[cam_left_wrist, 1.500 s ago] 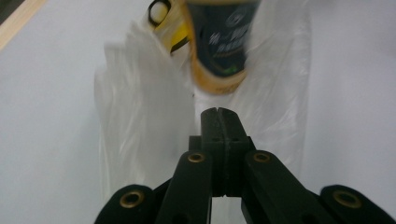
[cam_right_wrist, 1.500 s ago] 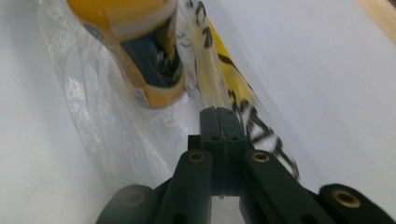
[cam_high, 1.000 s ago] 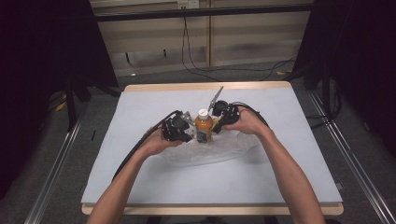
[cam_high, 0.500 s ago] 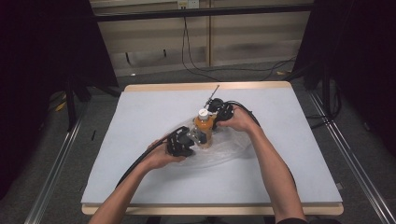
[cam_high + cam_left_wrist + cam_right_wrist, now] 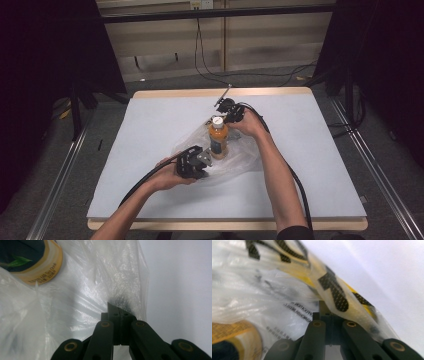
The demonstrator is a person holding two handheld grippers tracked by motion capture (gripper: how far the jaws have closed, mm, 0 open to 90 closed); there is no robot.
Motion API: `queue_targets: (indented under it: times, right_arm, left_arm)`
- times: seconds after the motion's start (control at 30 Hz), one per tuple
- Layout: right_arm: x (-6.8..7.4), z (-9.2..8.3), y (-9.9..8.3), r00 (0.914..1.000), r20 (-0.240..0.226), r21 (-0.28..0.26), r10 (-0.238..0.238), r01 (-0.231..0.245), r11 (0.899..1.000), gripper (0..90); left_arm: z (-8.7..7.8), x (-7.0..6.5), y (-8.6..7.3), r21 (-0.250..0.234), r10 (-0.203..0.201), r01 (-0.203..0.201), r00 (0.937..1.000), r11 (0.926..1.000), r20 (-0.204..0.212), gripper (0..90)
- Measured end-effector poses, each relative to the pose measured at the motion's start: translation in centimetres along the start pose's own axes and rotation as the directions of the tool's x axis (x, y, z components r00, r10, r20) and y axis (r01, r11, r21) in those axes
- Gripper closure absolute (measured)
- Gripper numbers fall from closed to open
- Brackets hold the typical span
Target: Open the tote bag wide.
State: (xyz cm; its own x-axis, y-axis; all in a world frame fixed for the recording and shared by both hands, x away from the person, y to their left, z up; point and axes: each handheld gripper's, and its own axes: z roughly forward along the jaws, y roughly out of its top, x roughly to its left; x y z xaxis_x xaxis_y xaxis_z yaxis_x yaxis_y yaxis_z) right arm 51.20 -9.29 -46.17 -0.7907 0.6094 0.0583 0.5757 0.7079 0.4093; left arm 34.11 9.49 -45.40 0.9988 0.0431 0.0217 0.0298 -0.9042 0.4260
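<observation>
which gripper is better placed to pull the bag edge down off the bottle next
Probably the left. The left gripper is shut on the plastic bag at its near edge, low beside the bottle. The right gripper pinches film up beside the cap.

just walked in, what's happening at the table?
A person is working a clear plastic bag around an orange drink bottle that stands upright on the white table. The left gripper is shut on the bag's near edge, and the right gripper is shut on the bag's far side beside the bottle's cap. The film lies loosely around the bottle's lower part; the cap and neck stand clear of it.
</observation>
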Motion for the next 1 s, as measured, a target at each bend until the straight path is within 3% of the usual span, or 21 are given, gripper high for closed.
queue_targets:
  times: [0.03,0.13,0.17,0.23,0.27,0.3,0.33,0.43,0.57,0.7,0.73,0.8,0.93,1.0]
  right_arm:
    - [0.0,0.1,0.1,0.9996,0.025,-0.003,0.010,-0.010,1.000,90.0]
    - [-0.1,0.2,0.2,0.9987,0.042,-0.017,0.028,-0.028,0.999,90.0]
    - [-0.2,0.2,0.2,0.9985,0.045,-0.022,0.031,-0.030,0.999,90.0]
    - [-0.1,0.2,0.2,0.9985,0.046,-0.022,0.029,-0.028,0.999,90.0]
    - [-0.1,0.2,0.2,0.9987,0.046,-0.024,0.024,-0.023,0.999,90.0]
    - [-0.1,0.1,0.1,0.9992,0.032,-0.020,0.024,-0.023,1.000,90.0]
    - [-0.1,0.0,-0.1,0.9999,0.004,-0.023,0.011,-0.011,1.000,90.0]
    - [0.2,-0.5,-0.3,0.9998,-0.020,-0.032,0.005,-0.005,0.999,90.0]
    - [0.7,-1.7,-0.5,0.9984,-0.055,-0.068,-0.012,0.008,0.998,90.0]
    - [1.1,-3.1,-1.0,0.9974,-0.066,-0.089,-0.028,0.022,0.996,90.0]
    - [1.2,-3.5,-1.1,0.9980,-0.058,-0.099,-0.025,0.020,0.995,90.0]
    - [1.1,-3.9,-1.3,0.9979,-0.061,-0.110,-0.021,0.015,0.994,90.0]
    - [1.0,-5.6,-2.2,0.9982,-0.059,-0.172,-0.013,0.003,0.985,90.0]
    - [1.1,-6.3,-2.7,0.9983,-0.058,-0.202,-0.002,-0.009,0.979,90.0]
  left_arm:
    - [0.0,-0.2,-0.2,-0.009,-0.006,0.006,0.9999,0.9999,0.009,90.0]
    - [-0.1,-0.3,-0.2,-0.011,-0.001,0.001,1.0000,0.9999,0.007,90.0]
    - [0.0,-0.3,-0.3,-0.025,-0.021,0.021,0.9998,0.9995,0.006,90.0]
    - [0.0,-0.1,-0.4,-0.028,-0.023,0.023,0.9997,0.9993,0.007,90.0]
    - [0.1,0.0,-0.4,-0.052,-0.047,0.047,0.9989,0.9975,0.006,90.0]
    - [-0.1,0.1,-0.4,-0.069,-0.050,0.049,0.9988,0.9964,-0.003,90.0]
    - [-0.2,0.3,-0.4,-0.104,-0.062,0.064,0.9978,0.9926,0.024,90.0]
    - [-0.4,0.6,-0.4,-0.116,-0.070,0.072,0.9974,0.9907,0.019,90.0]
    - [-0.7,1.2,-0.6,-0.191,-0.119,0.121,0.9927,0.9742,0.021,90.0]
    - [-1.2,1.9,-0.8,-0.219,-0.138,0.137,0.9904,0.9660,0.012,90.0]
    - [-1.6,2.3,-1.1,-0.245,-0.159,0.156,0.9873,0.9569,0.007,90.0]
    - [-1.8,2.4,-1.1,-0.250,-0.162,0.159,0.9867,0.9550,0.009,90.0]
    - [-2.6,2.9,-1.6,-0.313,-0.208,0.194,0.9781,0.9298,-0.011,90.0]
    - [-3.1,3.0,-1.9,-0.358,-0.228,0.206,0.9735,0.9109,-0.019,90.0]
